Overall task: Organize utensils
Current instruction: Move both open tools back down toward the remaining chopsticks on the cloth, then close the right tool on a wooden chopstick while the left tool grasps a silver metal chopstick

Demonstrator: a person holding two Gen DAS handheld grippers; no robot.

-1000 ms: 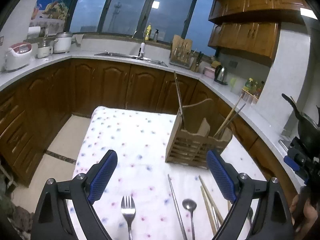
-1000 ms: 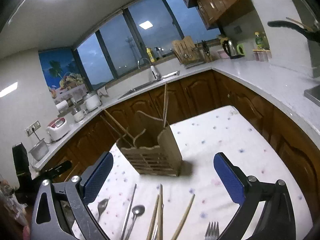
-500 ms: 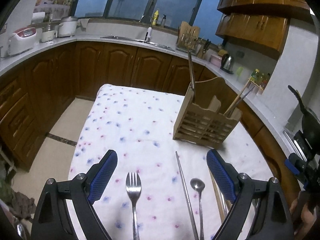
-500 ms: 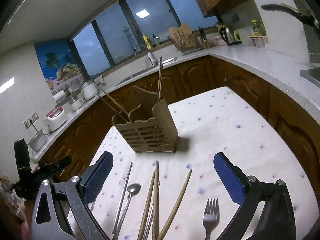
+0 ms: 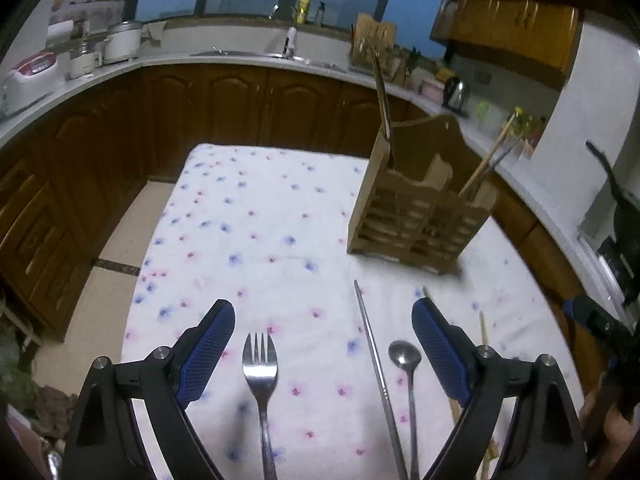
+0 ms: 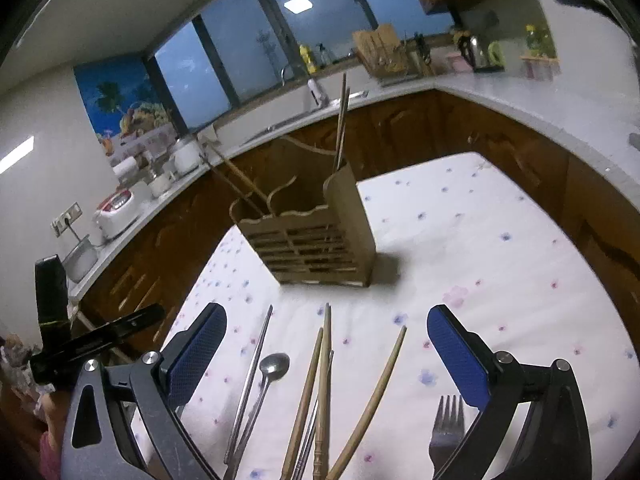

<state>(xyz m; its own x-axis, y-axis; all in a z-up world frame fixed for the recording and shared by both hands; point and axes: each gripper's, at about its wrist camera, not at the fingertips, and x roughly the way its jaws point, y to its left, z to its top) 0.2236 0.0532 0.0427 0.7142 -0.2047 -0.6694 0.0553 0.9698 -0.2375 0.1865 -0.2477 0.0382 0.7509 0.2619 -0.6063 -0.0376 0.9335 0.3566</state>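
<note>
A wooden utensil holder (image 5: 416, 212) stands on the flowered tablecloth (image 5: 260, 232), with chopsticks standing in its compartments; it also shows in the right wrist view (image 6: 316, 240). My left gripper (image 5: 322, 354) is open and empty above a fork (image 5: 260, 376), a metal chopstick (image 5: 374, 356) and a small spoon (image 5: 405, 358). My right gripper (image 6: 326, 354) is open and empty above wooden chopsticks (image 6: 320, 384), a metal chopstick (image 6: 252, 372), a spoon (image 6: 272, 366) and a second fork (image 6: 446, 428).
Brown kitchen cabinets (image 5: 224, 104) with a white counter ring the table. A rice cooker (image 5: 120, 42), a sink, a dish rack (image 5: 374, 42) and a kettle (image 5: 456, 90) stand on the counter. The floor (image 5: 132, 220) lies left of the table.
Both grippers have tilted down and moved closer to the table, so the utensils lie further up between the fingers. Both stay open; nothing was picked up.
</note>
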